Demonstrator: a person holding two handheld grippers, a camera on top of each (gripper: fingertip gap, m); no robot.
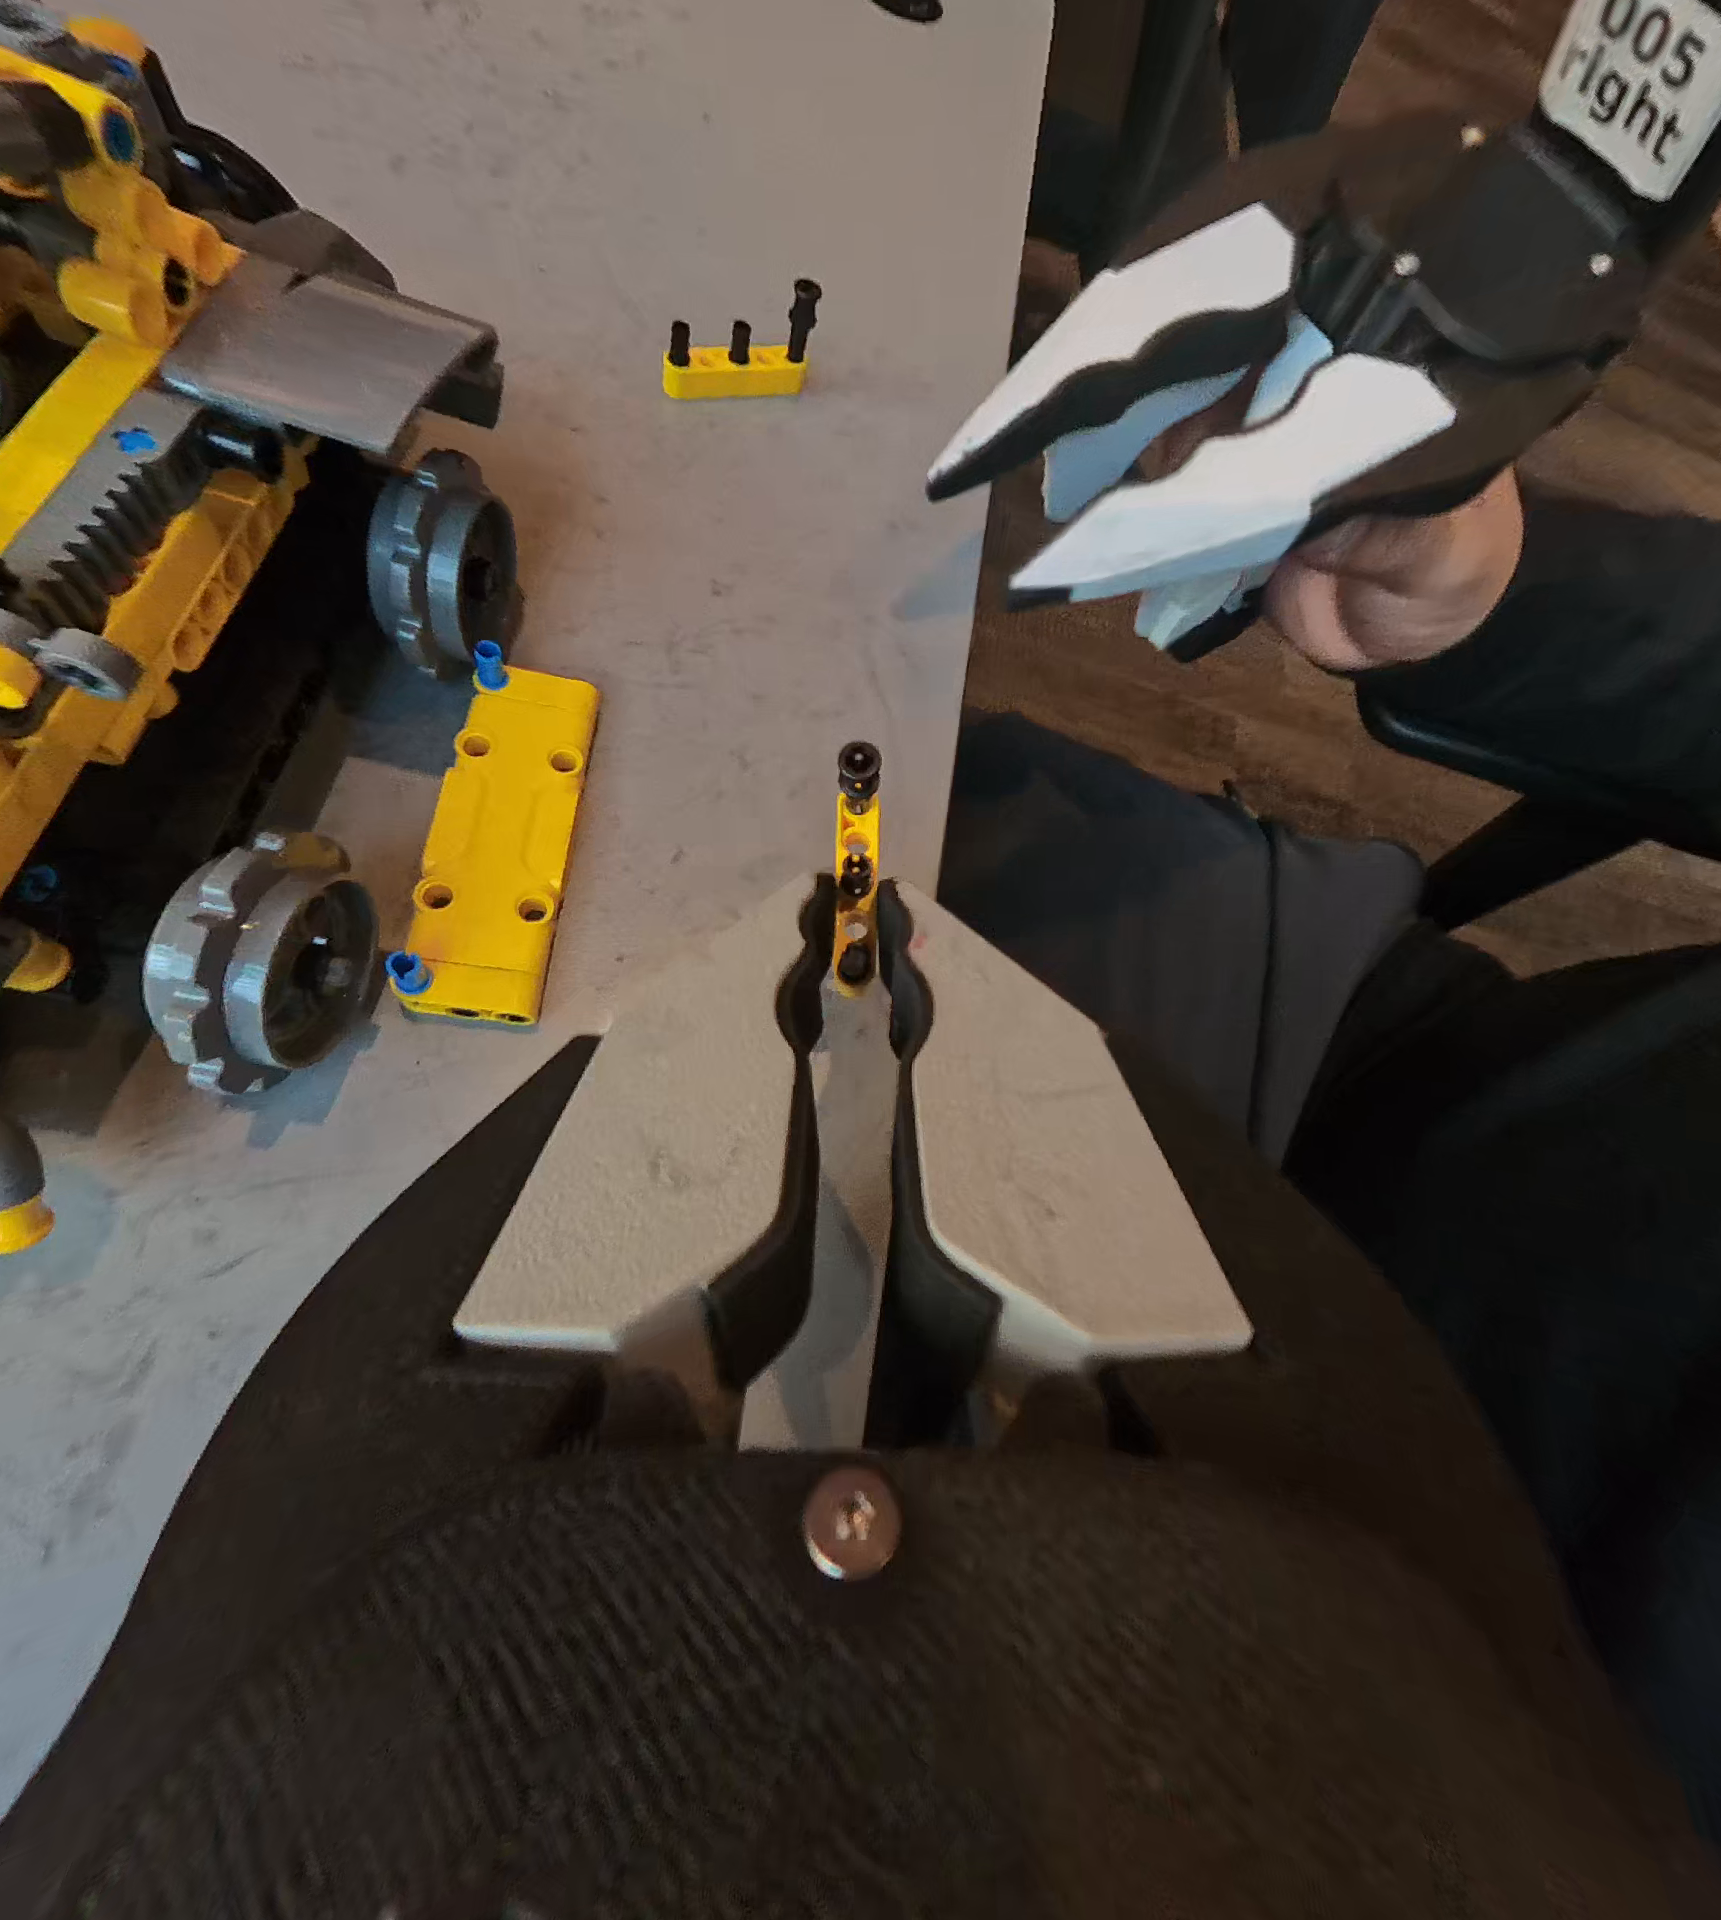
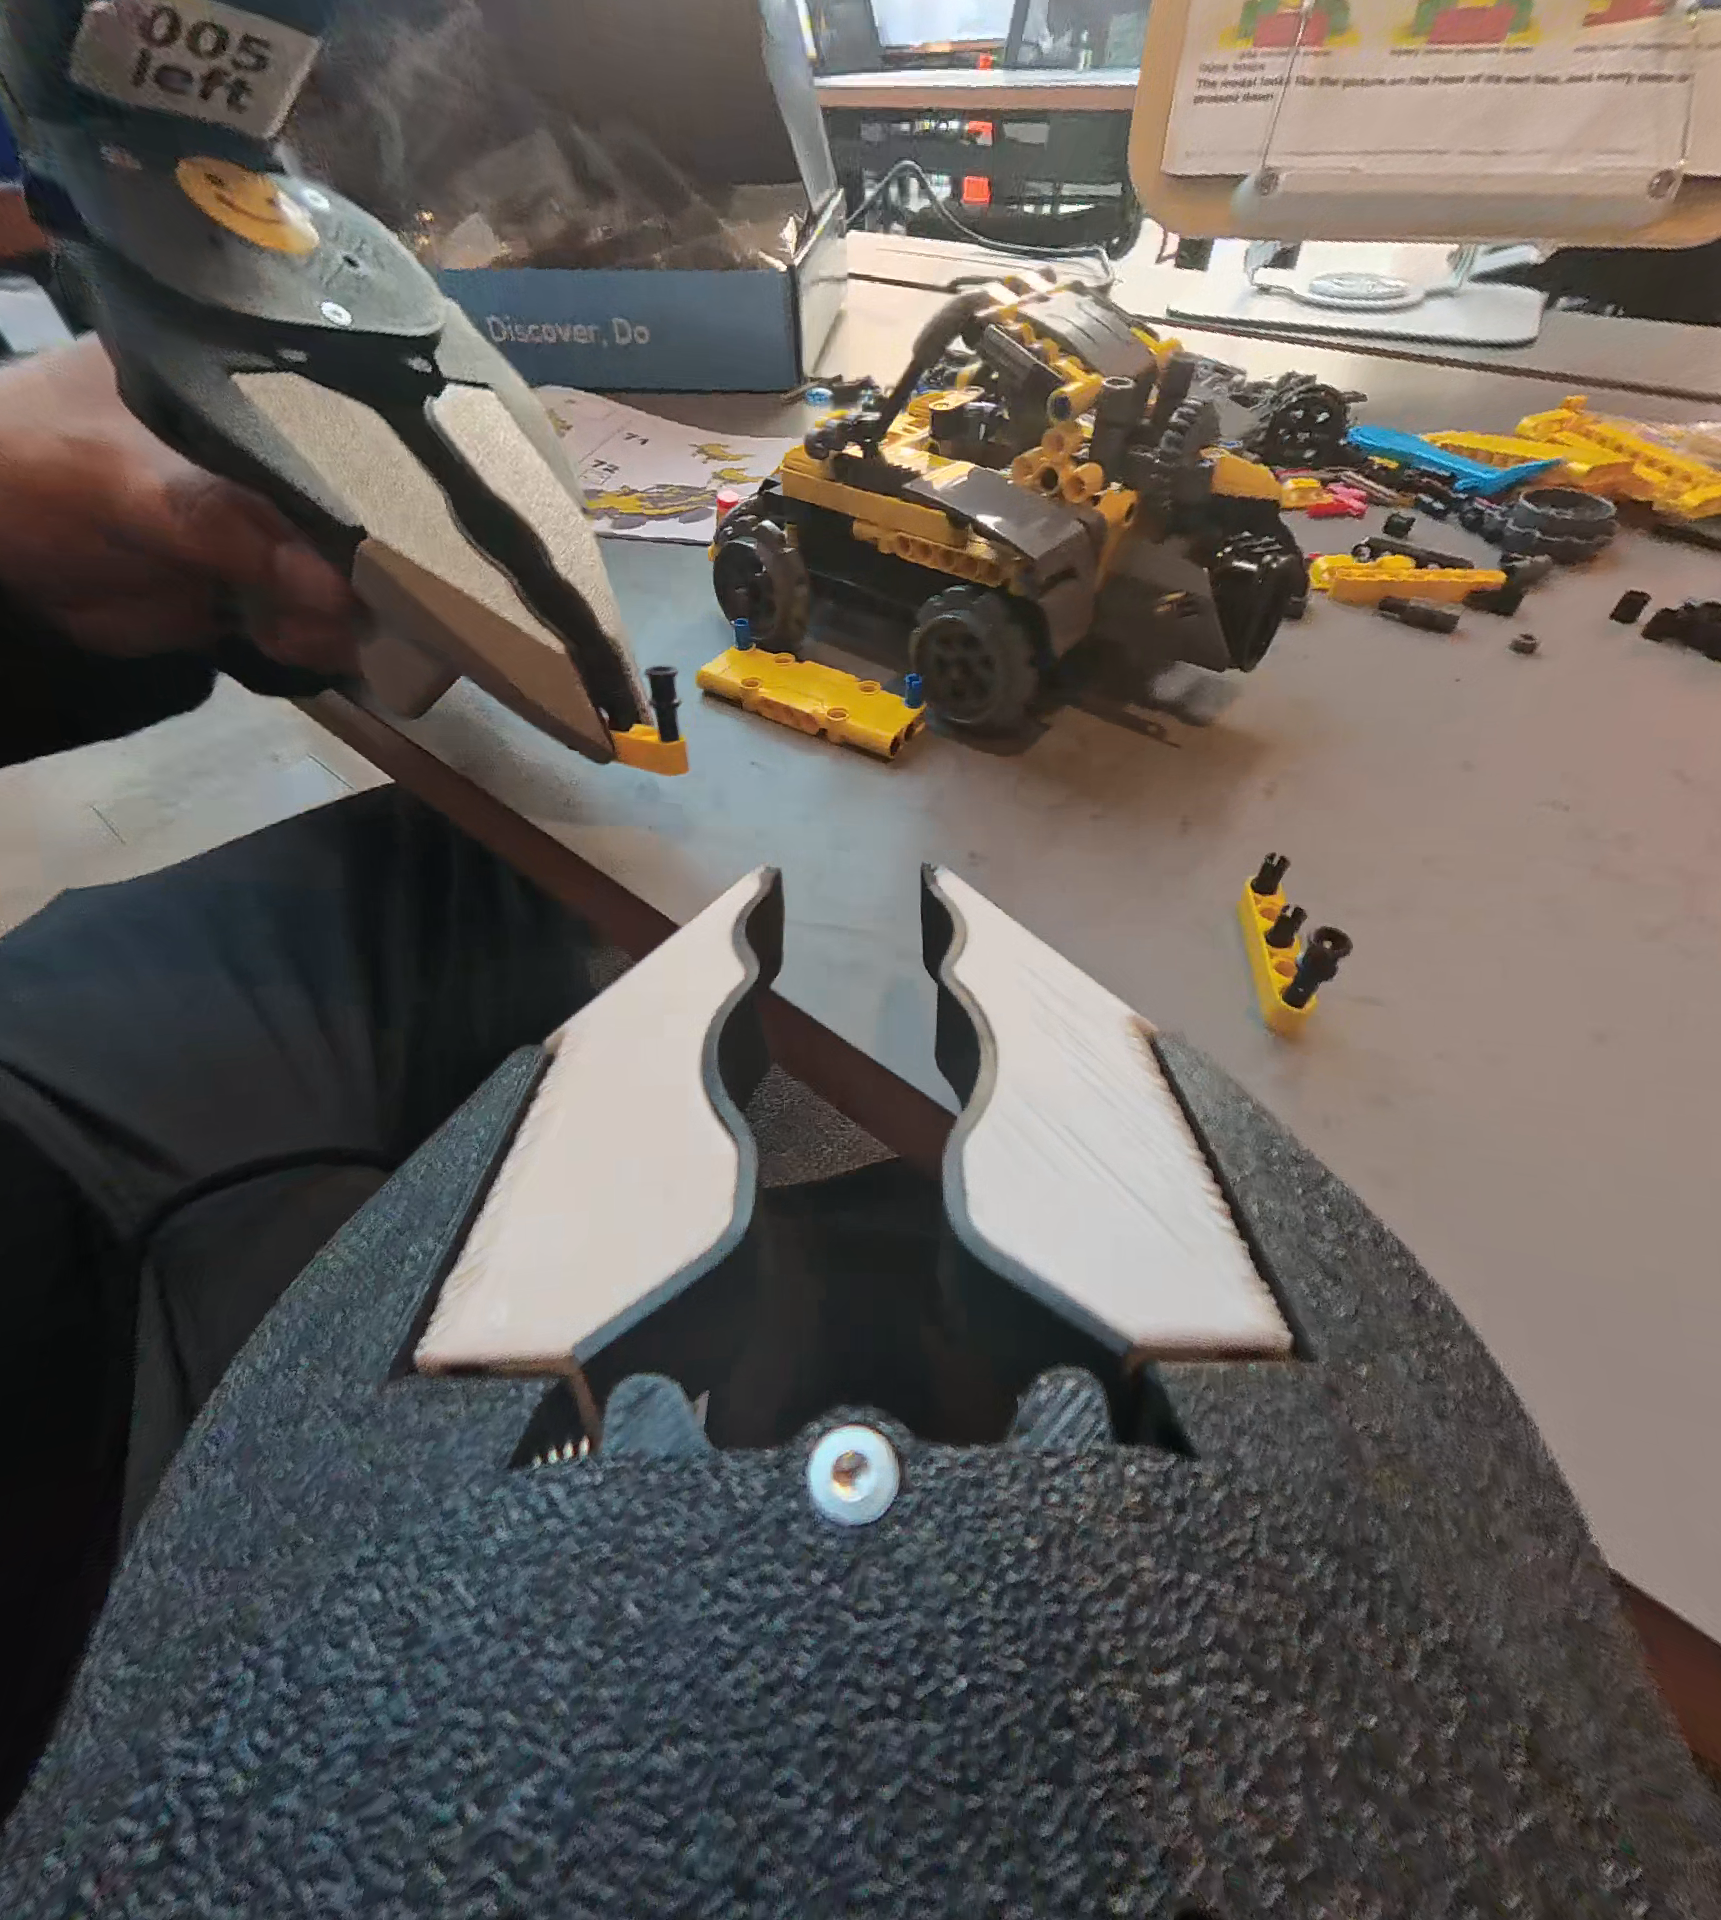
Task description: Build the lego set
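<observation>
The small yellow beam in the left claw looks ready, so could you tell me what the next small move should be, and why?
Probably bring the open, empty right claw leftward toward the small yellow beam that the left claw pinches above the table edge. A black pin stands up from the beam's free end, and the right claw is off the table, apart from it.

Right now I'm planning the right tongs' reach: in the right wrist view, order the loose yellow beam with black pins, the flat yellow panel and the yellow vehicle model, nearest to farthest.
1. Yellow beam with black pins, just right of the open right tongs, on the table.
2. Flat yellow panel, farther ahead, lying beside the model's wheels.
3. Yellow vehicle model, behind the panel.
</observation>
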